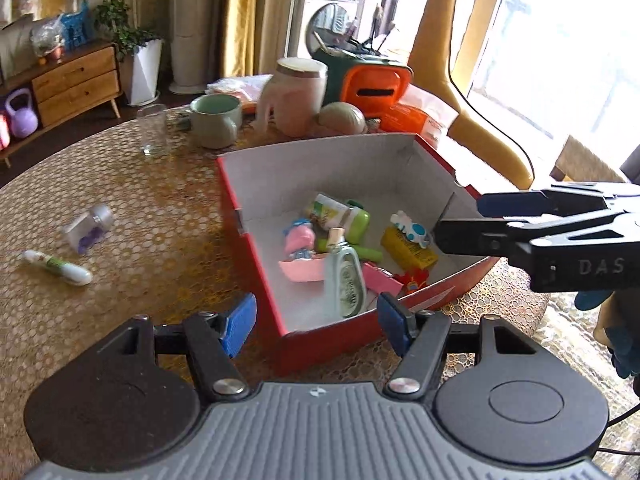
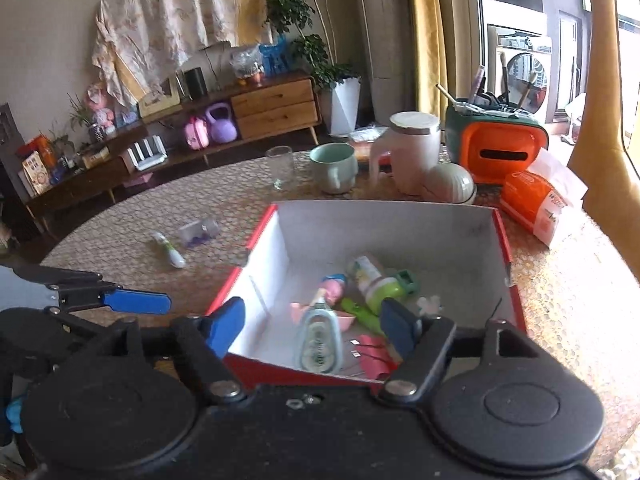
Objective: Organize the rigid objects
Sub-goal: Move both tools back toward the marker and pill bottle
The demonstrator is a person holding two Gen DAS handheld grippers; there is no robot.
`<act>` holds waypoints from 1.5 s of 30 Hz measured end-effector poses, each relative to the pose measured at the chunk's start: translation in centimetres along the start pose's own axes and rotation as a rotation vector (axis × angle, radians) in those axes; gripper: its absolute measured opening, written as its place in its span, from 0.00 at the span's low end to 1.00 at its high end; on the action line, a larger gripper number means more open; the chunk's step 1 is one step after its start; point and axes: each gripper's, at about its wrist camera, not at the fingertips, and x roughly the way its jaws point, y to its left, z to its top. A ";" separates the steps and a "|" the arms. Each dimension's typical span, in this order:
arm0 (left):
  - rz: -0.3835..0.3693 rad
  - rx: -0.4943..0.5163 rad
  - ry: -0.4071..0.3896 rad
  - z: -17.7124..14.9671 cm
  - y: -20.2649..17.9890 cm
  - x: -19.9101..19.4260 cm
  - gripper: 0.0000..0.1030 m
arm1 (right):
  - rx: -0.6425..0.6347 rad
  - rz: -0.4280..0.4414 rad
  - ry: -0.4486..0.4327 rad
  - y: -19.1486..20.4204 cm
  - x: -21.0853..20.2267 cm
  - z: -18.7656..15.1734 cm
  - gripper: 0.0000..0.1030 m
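The worktop [image 2: 120, 216] was round, covered in a gold cloth with a ring pattern, and stood in a living room with a low wooden sideboard [image 2: 272, 112], potted plants [image 2: 316, 52] and yellow curtains [image 2: 428, 32] by a bright window.

A red box [image 1: 248, 216] with white inner walls sat near the worktop's near edge, holding a heap of small toys: a pale green bottle [image 1: 346, 280] tilted on a pink tray [image 1: 302, 270], a yellow packet [image 1: 408, 250] and a green-capped tube [image 1: 336, 214].

Well apart from the box, toward the worktop's left edge, lay a white tube [image 1: 56, 266] and just beyond it a clear case [image 1: 88, 226] with purple inside.

Along the far edge stood an empty glass [image 1: 153, 130], a green mug [image 1: 216, 120], a pink lidded jug [image 1: 296, 94] and an orange container [image 1: 376, 88].

The left gripper [image 1: 316, 318] hung over the box's near wall, jaws spread and empty. The right gripper [image 2: 310, 326] hovered likewise over the box, jaws spread wide, holding nothing.
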 end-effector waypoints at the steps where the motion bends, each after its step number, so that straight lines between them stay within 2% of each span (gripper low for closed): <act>1: 0.002 -0.008 -0.006 -0.1 0.4 -0.4 0.64 | -0.001 0.003 -0.001 0.4 -0.1 -0.1 0.79; 5: 0.021 -0.045 -0.033 -0.9 2.2 -2.2 0.74 | -0.020 0.026 -0.005 2.0 0.1 -0.6 0.83; 10: 0.053 -0.086 -0.052 -1.8 4.4 -3.6 0.75 | -0.035 0.064 -0.010 4.0 0.5 -0.6 0.90; 13: 0.068 -0.117 -0.061 -2.3 5.9 -4.2 0.79 | -0.041 0.084 -0.006 5.0 1.0 -0.4 0.95; 24: 0.163 -0.229 -0.099 -3.2 12.1 -4.9 0.82 | -0.125 0.106 -0.001 8.9 4.1 2.6 0.97; 27: 0.200 -0.263 -0.104 -3.2 13.8 -4.6 0.83 | -0.155 0.108 0.002 10.3 5.7 4.2 0.97; 34: 0.279 -0.338 -0.136 -2.7 17.7 -3.5 0.97 | -0.218 0.131 0.036 13.6 10.0 7.3 0.97; 45: 0.440 -0.482 -0.154 -2.3 21.3 1.0 0.98 | -0.305 0.119 0.149 17.1 19.2 10.7 0.97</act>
